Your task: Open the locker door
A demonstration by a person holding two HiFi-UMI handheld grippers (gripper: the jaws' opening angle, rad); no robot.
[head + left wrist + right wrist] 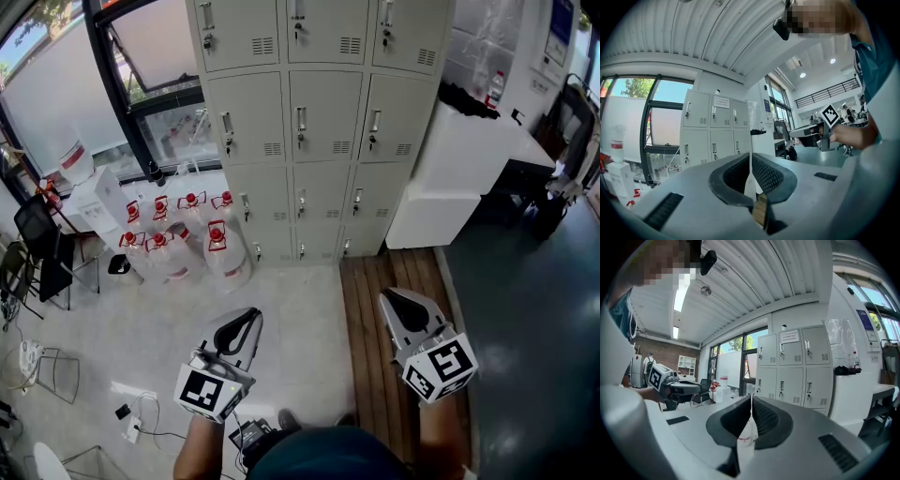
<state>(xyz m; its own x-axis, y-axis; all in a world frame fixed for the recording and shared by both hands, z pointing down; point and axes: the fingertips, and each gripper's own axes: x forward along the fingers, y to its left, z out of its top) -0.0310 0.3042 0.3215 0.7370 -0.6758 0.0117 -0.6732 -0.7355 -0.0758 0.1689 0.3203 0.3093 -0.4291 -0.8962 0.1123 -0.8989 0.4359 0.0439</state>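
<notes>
My head camera sat high above the floor and looked forward and steeply down. The left tool and right tool were close at the bottom of its picture, and the lockers stood well beyond at the top. The left tool's camera looked low along its own jaws and tilted upward, taking in ceiling. It had the lockers left of centre and the right tool off to its right. The right tool's camera faced likewise, with the lockers right of centre and the left tool at its left. All three views shared the lockers.
</notes>
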